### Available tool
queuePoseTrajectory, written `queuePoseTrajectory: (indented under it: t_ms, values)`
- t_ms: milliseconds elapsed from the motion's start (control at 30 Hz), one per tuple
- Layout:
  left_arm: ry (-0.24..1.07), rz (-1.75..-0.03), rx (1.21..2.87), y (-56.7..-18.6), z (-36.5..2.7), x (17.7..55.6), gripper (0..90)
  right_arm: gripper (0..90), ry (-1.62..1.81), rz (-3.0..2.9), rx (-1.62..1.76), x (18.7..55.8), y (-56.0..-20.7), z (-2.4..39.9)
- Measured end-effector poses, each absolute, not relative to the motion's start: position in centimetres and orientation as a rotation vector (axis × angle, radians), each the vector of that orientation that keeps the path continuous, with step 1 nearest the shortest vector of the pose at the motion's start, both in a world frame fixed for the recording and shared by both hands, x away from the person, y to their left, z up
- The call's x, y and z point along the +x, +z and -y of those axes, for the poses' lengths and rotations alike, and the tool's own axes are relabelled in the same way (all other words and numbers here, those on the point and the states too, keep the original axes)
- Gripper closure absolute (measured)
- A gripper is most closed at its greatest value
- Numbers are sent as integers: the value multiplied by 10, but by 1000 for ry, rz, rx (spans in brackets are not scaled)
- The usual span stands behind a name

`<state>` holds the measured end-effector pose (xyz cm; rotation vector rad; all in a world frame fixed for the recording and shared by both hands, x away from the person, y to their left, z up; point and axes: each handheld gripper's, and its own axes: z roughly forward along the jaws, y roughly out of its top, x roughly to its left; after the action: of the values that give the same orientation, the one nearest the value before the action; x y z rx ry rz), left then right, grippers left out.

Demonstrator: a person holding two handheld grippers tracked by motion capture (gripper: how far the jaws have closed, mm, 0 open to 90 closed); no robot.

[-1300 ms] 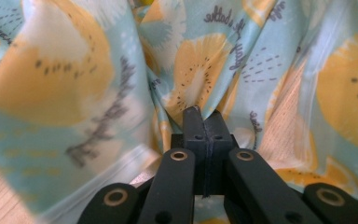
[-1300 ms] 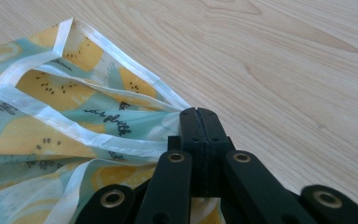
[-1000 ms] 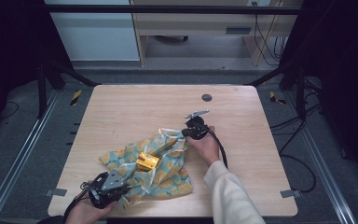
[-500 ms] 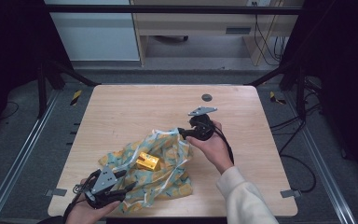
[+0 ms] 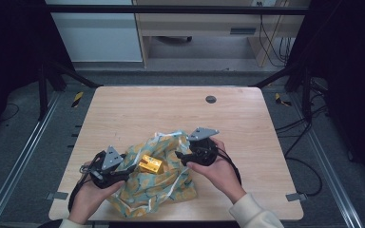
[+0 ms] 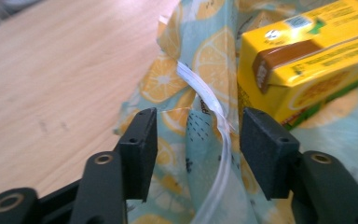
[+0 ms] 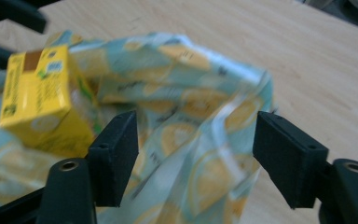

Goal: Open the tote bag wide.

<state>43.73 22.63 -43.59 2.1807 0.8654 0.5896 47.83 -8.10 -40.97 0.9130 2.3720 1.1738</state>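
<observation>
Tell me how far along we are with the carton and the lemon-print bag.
Done: the yellow carton lies on the lemon-print bag, near its mouth. In hand: nothing; left gripper and right gripper have just been opening, bag fabric between their jaws but unpinched. Left: probably regripping the bag's rim and working the carton fully inside.

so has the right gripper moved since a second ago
Yes. The right gripper has moved toward the table's near edge, away from the dark round hole; its jaws have just been opening.

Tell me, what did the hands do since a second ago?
Both grippers let go of the bag: jaws just opened, cloth loose between them. The right gripper drew back toward the person; the left gripper shifted right. The bag slumped. The yellow carton stayed on it.
</observation>
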Motion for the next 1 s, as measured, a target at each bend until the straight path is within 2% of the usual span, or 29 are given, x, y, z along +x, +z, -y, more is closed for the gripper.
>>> queuePoseTrajectory:
  t_ms: [67,133,167,200,233,267,300,333,367,433,700,1000]
  values:
    - [573,-879,2179,-446,-223,441,543,286,1154,-2393,914,470,-418,83]
    - [544,-875,2206,-454,-219,444,631,427,1136,-2408,923,465,-431,88]
    - [544,-877,2223,-456,-217,445,631,427,1136,-2408,923,465,-431,88]
    - [547,-877,2230,-457,-216,445,661,472,1136,-2413,936,464,-436,89]
    - [569,-877,2228,-458,-216,445,747,638,1141,-2421,938,462,-443,91]
    - [569,-877,2228,-458,-216,445,782,638,1141,-2421,938,462,-443,91]
    - [580,-877,2244,-458,-216,446,815,779,1164,-2434,937,461,-450,93]
    - [580,-877,2244,-458,-216,446,843,779,1164,-2434,937,461,-450,93]
    - [582,-881,2255,-459,-217,447,843,838,1171,-2445,934,461,-454,93]
    - [582,-905,2286,-464,-221,448,869,900,1163,-2476,944,459,-465,96]
    - [622,-980,2321,-471,-235,454,880,900,1023,-2560,981,460,-486,108]
    - [678,-1018,2324,-471,-245,457,879,900,980,-2576,1009,465,-492,117]
